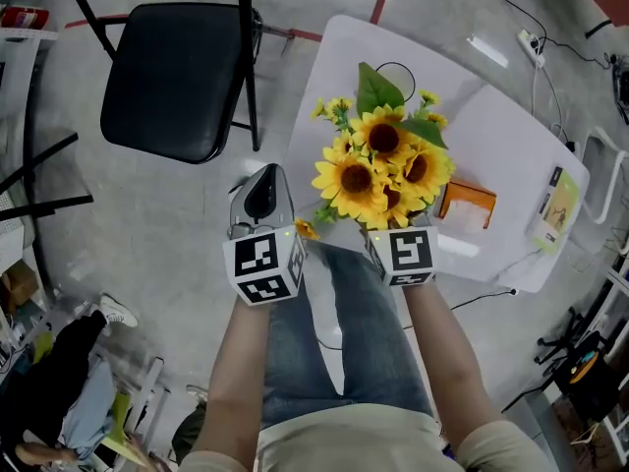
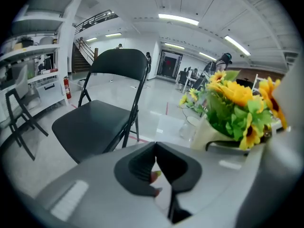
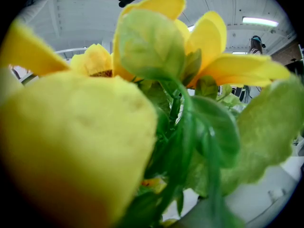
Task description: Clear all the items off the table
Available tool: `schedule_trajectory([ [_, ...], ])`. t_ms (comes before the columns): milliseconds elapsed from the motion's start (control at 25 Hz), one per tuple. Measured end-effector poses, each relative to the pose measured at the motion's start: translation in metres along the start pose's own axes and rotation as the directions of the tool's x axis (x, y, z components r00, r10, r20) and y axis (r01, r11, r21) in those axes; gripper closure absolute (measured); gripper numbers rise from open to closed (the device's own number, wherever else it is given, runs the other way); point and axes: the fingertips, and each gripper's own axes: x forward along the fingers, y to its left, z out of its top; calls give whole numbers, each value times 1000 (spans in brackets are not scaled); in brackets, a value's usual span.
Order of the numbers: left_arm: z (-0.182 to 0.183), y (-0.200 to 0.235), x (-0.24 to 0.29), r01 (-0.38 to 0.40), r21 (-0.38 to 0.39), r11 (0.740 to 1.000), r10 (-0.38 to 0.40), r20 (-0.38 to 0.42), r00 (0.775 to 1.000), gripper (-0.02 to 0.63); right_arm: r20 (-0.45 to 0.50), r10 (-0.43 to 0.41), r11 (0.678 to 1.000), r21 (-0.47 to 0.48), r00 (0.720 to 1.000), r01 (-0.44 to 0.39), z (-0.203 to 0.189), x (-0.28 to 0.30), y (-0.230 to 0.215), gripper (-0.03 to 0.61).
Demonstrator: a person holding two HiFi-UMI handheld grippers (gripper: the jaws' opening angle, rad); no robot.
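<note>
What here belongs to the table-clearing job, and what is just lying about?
Job: sunflowers, orange box, packet, glass, all on or over the table.
Lying about: chair, power strip on the floor.

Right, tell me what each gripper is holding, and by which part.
Right gripper: the sunflower bouquet, apparently by its stems, low under the blooms; its jaws are buried in foliage. Left gripper: jaws shut, nothing clearly held.

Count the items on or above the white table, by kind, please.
Sunflower bouquet: 1
Clear glass: 1
Orange box: 1
Green-yellow pack: 1
Total: 4
</note>
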Motion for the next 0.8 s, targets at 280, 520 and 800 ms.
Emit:
schedule_trajectory([
  [280,15,54,7,30,8,1000,-30,-20,999,604,1,-12,1000,13,1000,12,27,34,40,-11],
  [520,33,101,14,35,1,999,-35,-20,999,604,2,5,1000,4,1000,-5,51,69,78,-11],
  [800,34,110,15,6,-11,1000,-6,3,1000,604,29,37,999,-16,999,-37,57,78,82,-11],
])
